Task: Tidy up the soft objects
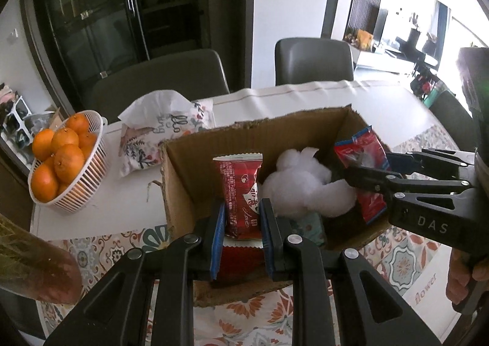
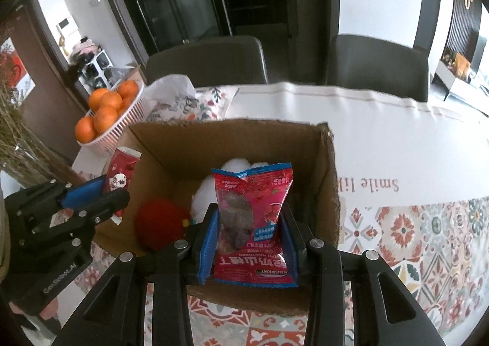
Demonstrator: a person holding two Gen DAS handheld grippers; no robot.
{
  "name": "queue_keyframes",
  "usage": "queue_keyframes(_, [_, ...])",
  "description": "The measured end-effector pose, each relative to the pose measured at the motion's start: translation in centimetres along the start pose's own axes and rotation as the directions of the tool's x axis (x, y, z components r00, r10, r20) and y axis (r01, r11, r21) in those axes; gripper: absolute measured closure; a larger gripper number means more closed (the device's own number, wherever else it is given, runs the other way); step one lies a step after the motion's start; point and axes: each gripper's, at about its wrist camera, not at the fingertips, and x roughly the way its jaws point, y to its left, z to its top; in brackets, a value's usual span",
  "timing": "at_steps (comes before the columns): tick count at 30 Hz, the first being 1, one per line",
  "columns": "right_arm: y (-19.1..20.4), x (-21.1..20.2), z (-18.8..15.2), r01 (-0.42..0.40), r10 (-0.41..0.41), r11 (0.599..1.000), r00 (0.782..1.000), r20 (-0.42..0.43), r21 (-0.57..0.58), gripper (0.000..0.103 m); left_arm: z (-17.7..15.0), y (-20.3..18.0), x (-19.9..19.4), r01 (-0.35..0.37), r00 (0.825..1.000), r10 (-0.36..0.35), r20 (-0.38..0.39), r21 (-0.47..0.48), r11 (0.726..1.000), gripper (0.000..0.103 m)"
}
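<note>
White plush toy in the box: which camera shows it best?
The left wrist view: the white plush toy lies mostly exposed in the cardboard box. In the right wrist view only slivers show behind the snack bag held by the right gripper.

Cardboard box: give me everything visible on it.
The cardboard box is plain brown corrugated, open-topped, with ragged torn rims. It stands upright on the patterned tablecloth. Inside lie a white plush toy and a red fuzzy item. Both grippers hold snack packets over its opening; neither visibly touches the box.
</note>
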Motion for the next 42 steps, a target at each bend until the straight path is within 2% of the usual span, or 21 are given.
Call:
queue_keyframes(3, [0.0,0.6,-0.3,-0.013,0.013,1.0,1.0,-0.019,-0.008,0.061,-0.1,-0.1,0.6,0.003,1.0,-0.003,-0.014,0.001,1.0,0.08])
queue_keyframes(6, [-0.1,0.9,-0.3,-0.022,0.022,1.0,0.999,-0.032,-0.005,0.049,-0.1,0.1,1.1,0.007,1.0,-0.007,-0.021,-0.009,1.0,0.078])
queue_keyframes(7, [-0.1,0.9,-0.3,-0.023,0.023,1.0,0.999,-0.031,-0.003,0.042,-0.1,0.1,1.1,0.012,1.0,-0.012,-0.024,-0.01,1.0,0.073])
queue_keyframes(8, [-0.1,0.8,-0.3,-0.022,0.022,1.0,0.999,-0.025,-0.005,0.041,-0.1,0.0,1.1,0.016,1.0,-0.016,-0.027,-0.01,1.0,0.069])
queue_keyframes(13, [0.2,0.1,-0.4,-0.007,0.006,1.0,1.0,-0.006,-0.013,0.041,-0.2,0.1,0.8,0.008,1.0,-0.009,-0.019,-0.014,1.0,0.065])
queue_keyframes(18, [0.7,-0.7,-1.1,-0.001,0.001,1.0,1.0,0.01,0.001,0.041,-0.9,0.5,-0.4,0.001,1.0,-0.002,-0.011,-0.062,0.998,0.063])
queue_keyframes(29, [3.1,-5.9,-4.7,0.024,-0.027,0.999,0.993,0.115,0.023,0.041,-3.9,0.7,-5.7,-0.027,0.999,0.033,0.036,-0.135,0.99,0.056])
queue_keyframes(36, [5.2,-9.9,-7.4,0.09,-0.092,0.996,0.977,0.192,0.022,0.041,-6.4,0.7,-9.9,-0.06,0.991,0.076,0.112,-0.135,0.989,0.047])
queue_keyframes(42, [6.5,-13.0,-10.0,0.108,-0.113,0.994,0.961,0.254,0.033,0.028,-8.7,0.5,-13.0,-0.066,0.983,0.088,0.162,-0.136,0.989,0.038])
